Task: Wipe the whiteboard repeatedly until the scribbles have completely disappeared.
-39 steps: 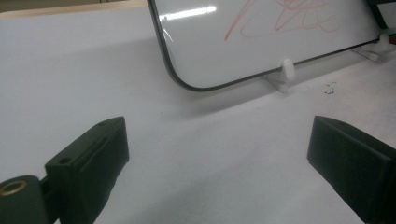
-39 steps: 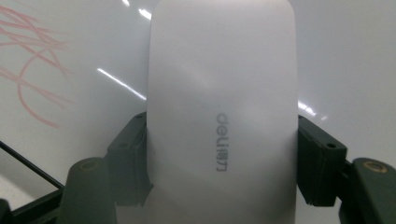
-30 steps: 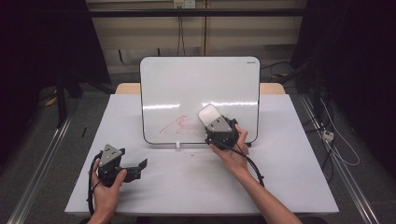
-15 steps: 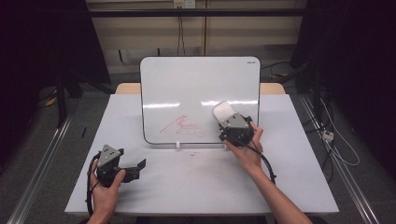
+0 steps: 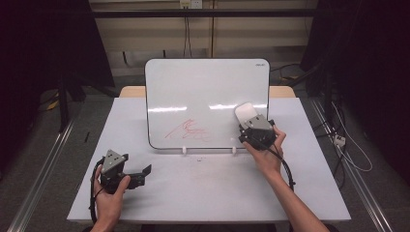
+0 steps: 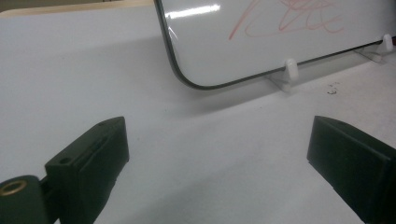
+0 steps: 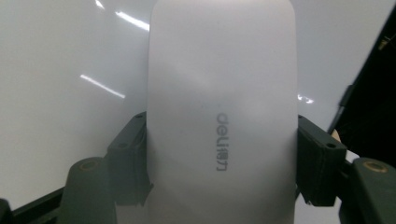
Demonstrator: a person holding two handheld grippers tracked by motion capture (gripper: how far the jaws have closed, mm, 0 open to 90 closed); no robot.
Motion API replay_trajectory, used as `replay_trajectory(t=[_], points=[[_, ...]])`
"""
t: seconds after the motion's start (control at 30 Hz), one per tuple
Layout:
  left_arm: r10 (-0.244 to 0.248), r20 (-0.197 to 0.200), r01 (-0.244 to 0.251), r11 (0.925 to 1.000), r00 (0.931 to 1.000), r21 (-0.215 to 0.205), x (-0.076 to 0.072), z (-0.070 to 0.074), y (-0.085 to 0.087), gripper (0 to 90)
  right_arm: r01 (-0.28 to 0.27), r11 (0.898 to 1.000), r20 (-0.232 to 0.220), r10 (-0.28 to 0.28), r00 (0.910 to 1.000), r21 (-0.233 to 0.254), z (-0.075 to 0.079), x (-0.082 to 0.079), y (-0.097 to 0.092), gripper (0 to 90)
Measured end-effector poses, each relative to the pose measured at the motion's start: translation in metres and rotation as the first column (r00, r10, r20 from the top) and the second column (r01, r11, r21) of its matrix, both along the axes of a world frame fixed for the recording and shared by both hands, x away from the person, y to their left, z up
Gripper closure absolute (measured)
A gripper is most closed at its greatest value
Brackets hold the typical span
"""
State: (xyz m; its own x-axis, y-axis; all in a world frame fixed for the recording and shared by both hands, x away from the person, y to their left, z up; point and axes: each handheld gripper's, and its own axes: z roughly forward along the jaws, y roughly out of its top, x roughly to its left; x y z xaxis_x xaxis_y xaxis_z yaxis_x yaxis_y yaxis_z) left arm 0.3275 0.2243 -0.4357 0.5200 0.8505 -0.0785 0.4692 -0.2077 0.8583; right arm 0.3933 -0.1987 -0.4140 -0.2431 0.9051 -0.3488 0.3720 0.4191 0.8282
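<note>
One eraser [image 7: 222,116] | label "deli" | clamped in right tongs [image 7: 222,168]

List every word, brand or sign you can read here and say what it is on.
"deli", followed by small characters too blurred to read: grey print on the white eraser clamped in the right gripper.
A small dark mark at the top right corner of the whiteboard: too small to read.
The red scribble on the whiteboard: loose strokes, no legible word.
</note>
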Motion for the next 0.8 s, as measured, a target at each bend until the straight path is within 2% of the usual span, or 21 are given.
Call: replay_trajectory(t=[0.23, 0.53, 0.8], points=[[-0.002, 0.0, 0.002, 1.0, 1.0, -0.001, 0.001, 0.0, 0.0, 5.5, -0.039, 0.999, 0.006, 0.039, 0.9992, -0.013, -0.001, 0.003, 0.026, 31.5], [-0.003, 0.002, 0.003, 1.0, 1.0, 0.0, 0.0, 0.0, 0.0, 5.5, -0.055, 0.998, 0.014, 0.055, 0.9984, -0.013, 0.002, 0.008, 0.053, 31.5], [-0.007, 0.004, 0.007, 1.0, 1.0, 0.003, 0.0, 0.001, 0.001, 5.5, -0.114, 0.993, 0.026, 0.115, 0.993, -0.022, 0.002, 0.013, 0.086, 31.5]])
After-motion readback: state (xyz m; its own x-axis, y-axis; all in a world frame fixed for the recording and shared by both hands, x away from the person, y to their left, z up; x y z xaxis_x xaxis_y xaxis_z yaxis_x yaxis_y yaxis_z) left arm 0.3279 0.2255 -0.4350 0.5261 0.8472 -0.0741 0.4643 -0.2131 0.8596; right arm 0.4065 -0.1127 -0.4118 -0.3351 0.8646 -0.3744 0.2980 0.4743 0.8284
